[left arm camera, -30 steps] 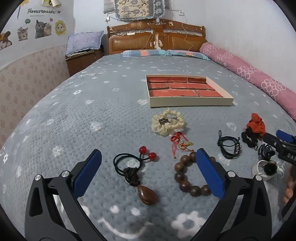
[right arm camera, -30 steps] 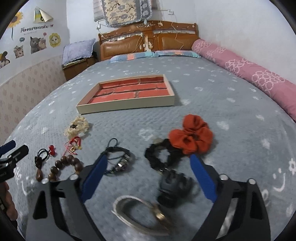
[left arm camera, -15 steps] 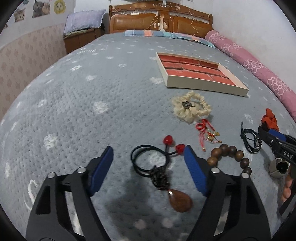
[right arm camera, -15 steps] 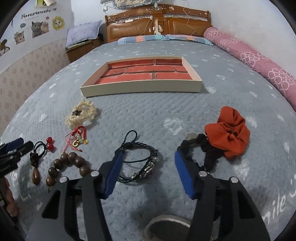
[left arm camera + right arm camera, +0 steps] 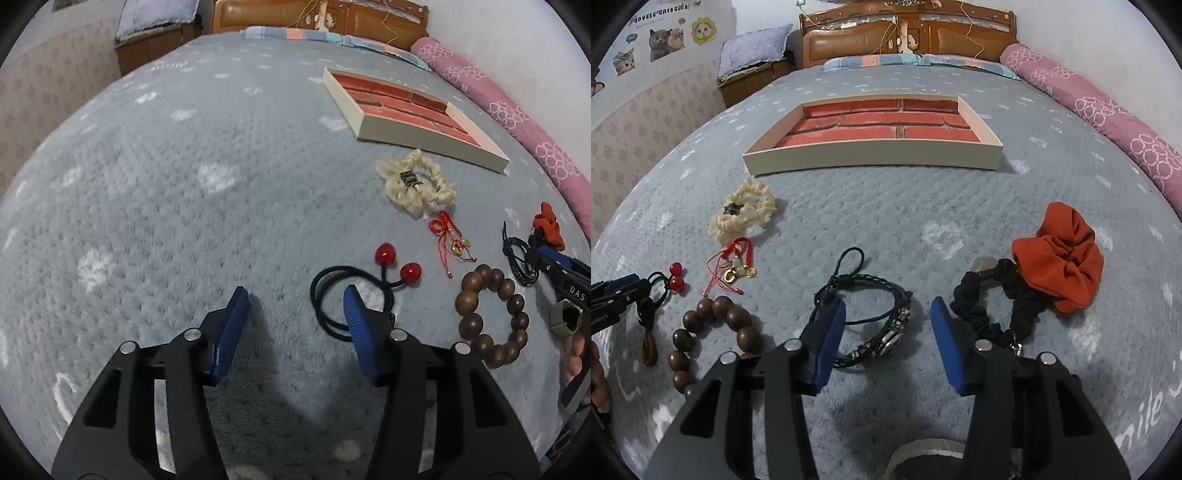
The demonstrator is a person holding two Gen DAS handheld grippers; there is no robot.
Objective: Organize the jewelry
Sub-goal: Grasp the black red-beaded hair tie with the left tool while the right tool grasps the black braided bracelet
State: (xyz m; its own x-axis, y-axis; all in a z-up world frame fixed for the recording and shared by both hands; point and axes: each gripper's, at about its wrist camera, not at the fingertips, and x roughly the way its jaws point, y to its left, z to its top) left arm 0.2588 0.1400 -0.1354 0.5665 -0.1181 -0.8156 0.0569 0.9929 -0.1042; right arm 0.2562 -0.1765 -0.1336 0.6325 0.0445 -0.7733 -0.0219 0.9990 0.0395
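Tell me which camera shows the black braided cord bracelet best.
The right wrist view: the black braided cord bracelet lies close and whole-looped between the open right gripper fingers, its metal charms visible. The left wrist view shows it only small at the right edge, partly hidden behind the right gripper.

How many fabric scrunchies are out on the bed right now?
3: cream scrunchie below the tray's left corner, orange scrunchie at right, black scrunchie touching the orange one. Others may be hidden.
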